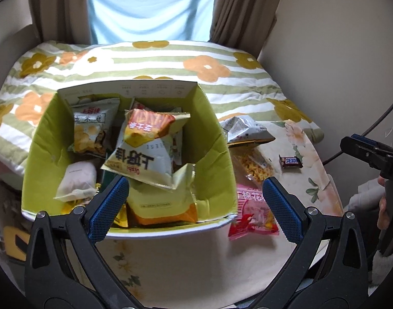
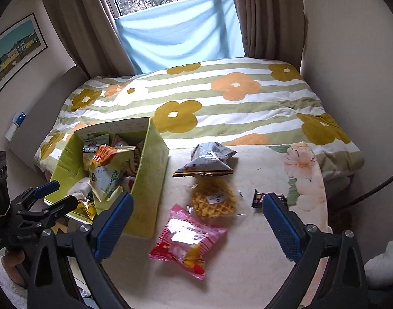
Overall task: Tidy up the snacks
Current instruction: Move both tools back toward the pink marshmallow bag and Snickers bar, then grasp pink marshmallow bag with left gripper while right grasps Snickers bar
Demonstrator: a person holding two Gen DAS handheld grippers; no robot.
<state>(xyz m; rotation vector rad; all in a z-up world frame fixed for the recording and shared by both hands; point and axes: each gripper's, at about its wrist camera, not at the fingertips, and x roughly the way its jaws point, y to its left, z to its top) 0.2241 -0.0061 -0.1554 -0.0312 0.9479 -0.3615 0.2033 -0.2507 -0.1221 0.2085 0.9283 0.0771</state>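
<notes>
Between the wide, empty left tongs (image 1: 194,195) sits the green box (image 1: 217,139) heaped with chip bags (image 1: 145,154), while ahead of the equally wide, empty right tongs (image 2: 197,207) lie a pink bag (image 2: 186,242), waffle (image 2: 213,202) and chocolate bar (image 2: 258,198).

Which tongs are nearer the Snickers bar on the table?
Right. The right tongs hang open just short of the Snickers bar, whose end sits behind one fingertip. The left tongs are open over the green box, beyond the pink bag.
</notes>
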